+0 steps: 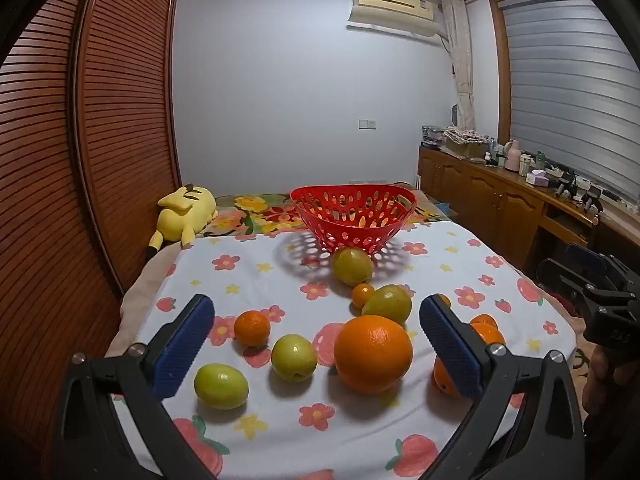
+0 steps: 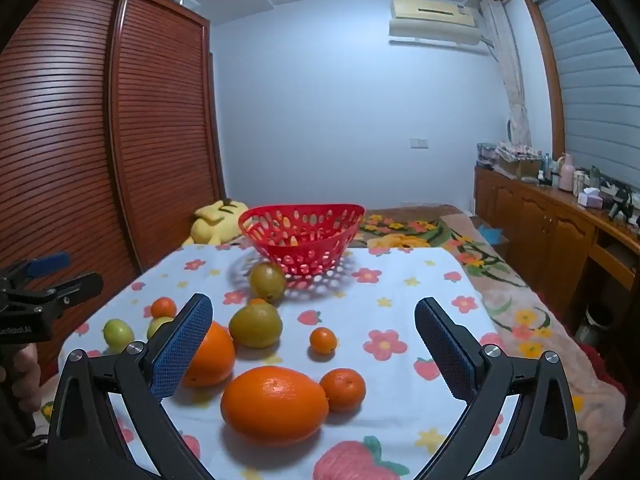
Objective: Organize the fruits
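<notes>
A red perforated basket (image 1: 354, 216) (image 2: 302, 236) stands at the far end of the flowered cloth (image 1: 260, 276) (image 2: 400, 280). Several fruits lie loose on the cloth in front of it. A large orange (image 1: 373, 354) and a green fruit (image 1: 294, 357) lie between the fingers of my left gripper (image 1: 316, 344), which is open and empty. An oval orange (image 2: 274, 404) and a small mandarin (image 2: 343, 389) lie between the fingers of my right gripper (image 2: 314, 344), also open and empty. Green-yellow fruits (image 1: 353, 266) (image 2: 256, 324) lie nearer the basket.
A yellow plush toy (image 1: 182, 216) (image 2: 218, 220) lies at the far left by the brown slatted wardrobe (image 1: 100, 140). A wooden cabinet (image 1: 500, 200) (image 2: 560, 220) with clutter runs along the right. The other gripper shows at each view's edge (image 1: 600, 300) (image 2: 32, 300).
</notes>
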A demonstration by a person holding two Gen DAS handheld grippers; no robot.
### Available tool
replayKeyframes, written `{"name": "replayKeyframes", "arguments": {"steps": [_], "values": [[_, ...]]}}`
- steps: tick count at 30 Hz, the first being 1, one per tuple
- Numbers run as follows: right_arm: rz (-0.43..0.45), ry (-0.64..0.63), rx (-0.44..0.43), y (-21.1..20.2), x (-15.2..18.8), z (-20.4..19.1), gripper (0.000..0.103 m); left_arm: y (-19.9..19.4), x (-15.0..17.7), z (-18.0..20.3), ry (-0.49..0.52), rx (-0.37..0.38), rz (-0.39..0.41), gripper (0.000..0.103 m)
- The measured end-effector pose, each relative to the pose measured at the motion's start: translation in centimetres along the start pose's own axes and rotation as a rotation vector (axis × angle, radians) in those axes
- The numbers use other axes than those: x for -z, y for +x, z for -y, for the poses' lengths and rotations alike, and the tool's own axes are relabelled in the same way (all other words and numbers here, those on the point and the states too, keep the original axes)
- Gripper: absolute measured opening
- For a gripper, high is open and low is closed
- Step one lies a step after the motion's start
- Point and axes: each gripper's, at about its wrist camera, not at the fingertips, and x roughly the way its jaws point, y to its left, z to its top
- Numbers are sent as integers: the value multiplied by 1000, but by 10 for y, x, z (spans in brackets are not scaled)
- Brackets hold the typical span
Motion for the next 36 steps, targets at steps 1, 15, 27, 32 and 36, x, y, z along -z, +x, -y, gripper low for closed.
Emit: {"name": "replayKeyframes", "arguments": {"steps": [1,15,27,32,36], "values": [[-1,4,-2,0,0,0,103,0,0,0,1,0,-2,103],[1,10,-4,1,3,0,103,-3,-5,-11,-10,-4,-2,103],[-1,12,-3,0,3,-5,103,-5,0,-4,-7,-14,8,103],[-1,12,-2,0,3,-4,103,-6,1,-2,-6,-17,5,103],[-1,13,-1,0,4,-4,103,-5,1,-2,-7,-16,7,103]]}}
